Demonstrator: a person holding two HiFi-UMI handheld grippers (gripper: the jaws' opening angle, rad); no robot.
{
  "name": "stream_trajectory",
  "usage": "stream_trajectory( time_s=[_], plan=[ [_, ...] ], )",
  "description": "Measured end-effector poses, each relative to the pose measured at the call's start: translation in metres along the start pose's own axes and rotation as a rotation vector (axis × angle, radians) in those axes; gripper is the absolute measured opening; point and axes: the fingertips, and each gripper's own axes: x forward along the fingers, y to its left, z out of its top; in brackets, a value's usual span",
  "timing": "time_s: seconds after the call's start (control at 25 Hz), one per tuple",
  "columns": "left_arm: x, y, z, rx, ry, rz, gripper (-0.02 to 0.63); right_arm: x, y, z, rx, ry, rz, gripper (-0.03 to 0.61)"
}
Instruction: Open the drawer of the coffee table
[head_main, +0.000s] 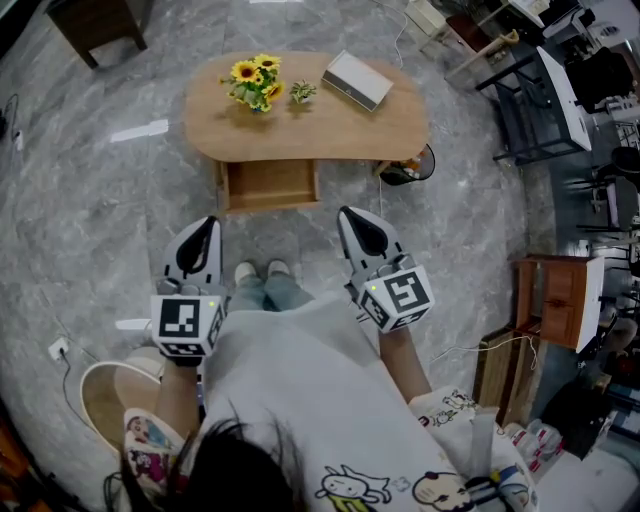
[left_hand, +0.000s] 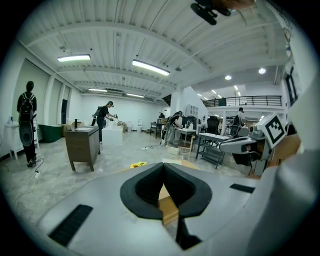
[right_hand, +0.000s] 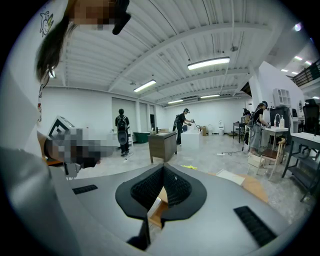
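In the head view the shallow wooden drawer (head_main: 268, 186) juts open from the rounded pale-wood coffee table (head_main: 320, 128), with the left gripper (head_main: 207, 226) and right gripper (head_main: 346, 214) clenched empty short of it; only the gripper views show their black ribbed pads (right_hand: 177, 188) meeting.

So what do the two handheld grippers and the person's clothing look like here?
The left gripper and right gripper match: light grey tapered shells with black inserts around the jaws and ribbed black pads. Each carries a white cube with black square markers and a small green light. The person wears a white short-sleeved T-shirt with cartoon prints.
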Motion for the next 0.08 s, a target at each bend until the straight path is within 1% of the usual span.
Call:
stream_trajectory(
  time_s=[0.08],
  plan=[
    [-0.0017,0.0011,0.0009,0.000,0.002,0.001,0.005,-0.0019,-0.0005,0.0012,-0.001,-0.001,-0.001,-0.002]
  ],
)
